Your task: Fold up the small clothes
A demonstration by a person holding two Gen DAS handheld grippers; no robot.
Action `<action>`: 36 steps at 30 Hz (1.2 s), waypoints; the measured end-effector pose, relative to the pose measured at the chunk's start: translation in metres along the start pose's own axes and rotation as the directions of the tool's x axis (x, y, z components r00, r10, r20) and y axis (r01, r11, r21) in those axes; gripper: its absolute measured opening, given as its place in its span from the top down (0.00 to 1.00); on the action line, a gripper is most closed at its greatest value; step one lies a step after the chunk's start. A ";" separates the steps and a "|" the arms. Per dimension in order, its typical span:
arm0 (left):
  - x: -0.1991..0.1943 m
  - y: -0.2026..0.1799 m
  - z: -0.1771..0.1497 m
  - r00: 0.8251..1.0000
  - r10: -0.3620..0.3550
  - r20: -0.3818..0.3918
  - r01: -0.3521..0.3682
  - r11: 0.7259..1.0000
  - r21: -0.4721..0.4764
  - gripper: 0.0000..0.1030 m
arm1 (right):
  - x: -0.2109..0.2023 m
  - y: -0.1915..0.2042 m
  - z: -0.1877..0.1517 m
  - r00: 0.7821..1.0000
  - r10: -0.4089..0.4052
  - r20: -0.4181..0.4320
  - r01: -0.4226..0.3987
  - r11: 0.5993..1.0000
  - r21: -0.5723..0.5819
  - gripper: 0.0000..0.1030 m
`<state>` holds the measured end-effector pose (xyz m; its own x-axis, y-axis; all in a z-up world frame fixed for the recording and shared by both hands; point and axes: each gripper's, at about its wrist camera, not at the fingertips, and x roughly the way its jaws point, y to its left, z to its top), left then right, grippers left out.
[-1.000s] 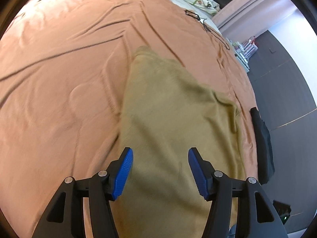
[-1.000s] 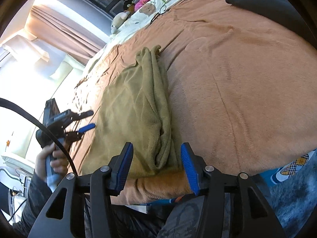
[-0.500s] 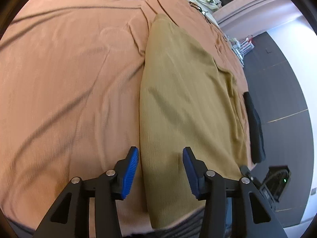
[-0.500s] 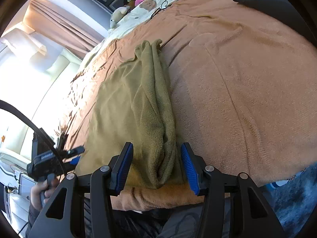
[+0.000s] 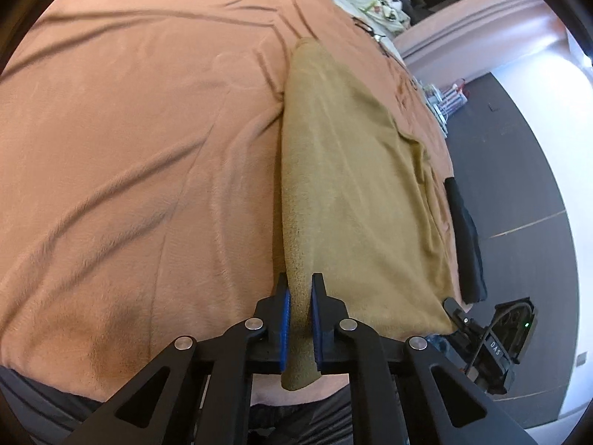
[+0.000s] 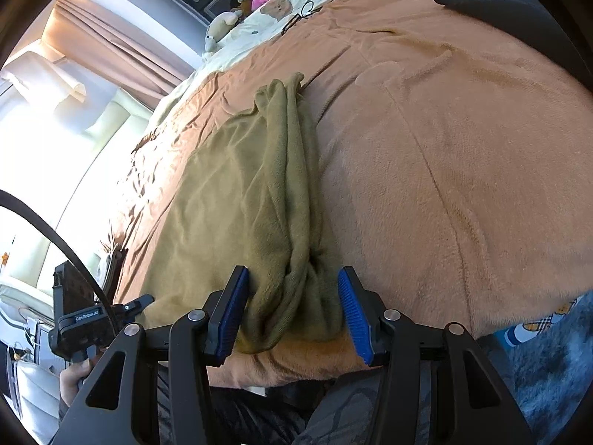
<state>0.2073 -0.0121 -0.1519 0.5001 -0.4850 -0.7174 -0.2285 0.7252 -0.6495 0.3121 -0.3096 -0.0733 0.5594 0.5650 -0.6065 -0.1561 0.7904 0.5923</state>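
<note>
Two tongs work the near edge of the bed [image 5: 111, 170]: left tongs [image 5: 299, 298] pinch the olive garment [image 5: 352, 193] at its six-o'clock corner, while right tongs [image 6: 292, 296] gape around its bunched side. Lifting one-sided could drag that lumpy roll toward twelve o'clock, spoiling the fold.

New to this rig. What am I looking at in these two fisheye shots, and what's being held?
There is no robot arm here: a person holds a two-finger gripper in each hand, and each one carries a fisheye camera looking forward along its fingers.

In the left wrist view, the left gripper is shut on the near left edge of an olive cloth lying on an orange-brown blanket over a bed.

In the right wrist view, the right gripper is open, its blue pads on either side of the cloth's bunched right edge without pinching it. The person's left hand shows at lower left.

A black garment lies further off, and pillows and soft toys sit at the far end.
</note>
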 end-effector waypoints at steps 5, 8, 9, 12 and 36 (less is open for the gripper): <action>0.002 0.004 -0.002 0.999 -0.037 -0.027 0.036 0.999 -0.037 0.85 | 0.004 -0.007 -0.001 1.000 0.004 -0.021 -0.004 1.000 0.018 0.53; -0.002 0.005 -0.004 0.998 -0.056 -0.033 0.054 0.997 -0.057 0.73 | 0.004 -0.011 0.001 0.999 0.022 -0.029 -0.021 0.999 0.038 0.53; -0.003 0.007 -0.006 0.997 -0.068 -0.033 0.065 0.996 -0.068 0.70 | 0.004 -0.011 0.001 0.999 0.024 -0.031 -0.023 0.999 0.039 0.54; 0.000 0.013 -0.015 0.993 -0.106 -0.054 0.100 0.990 -0.097 0.66 | 0.005 -0.012 0.001 0.999 0.024 -0.042 -0.022 0.999 0.040 0.66; -0.053 0.024 -0.002 0.993 -0.082 -0.085 0.086 0.996 0.038 0.90 | 0.002 0.017 -0.037 0.977 0.133 -0.169 -0.139 0.990 -0.023 0.89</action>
<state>0.1736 0.0297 -0.1302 0.4441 -0.5828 -0.6805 -0.1527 0.6992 -0.6984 0.2807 -0.2866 -0.0838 0.3878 0.6971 -0.6031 -0.2509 0.7094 0.6587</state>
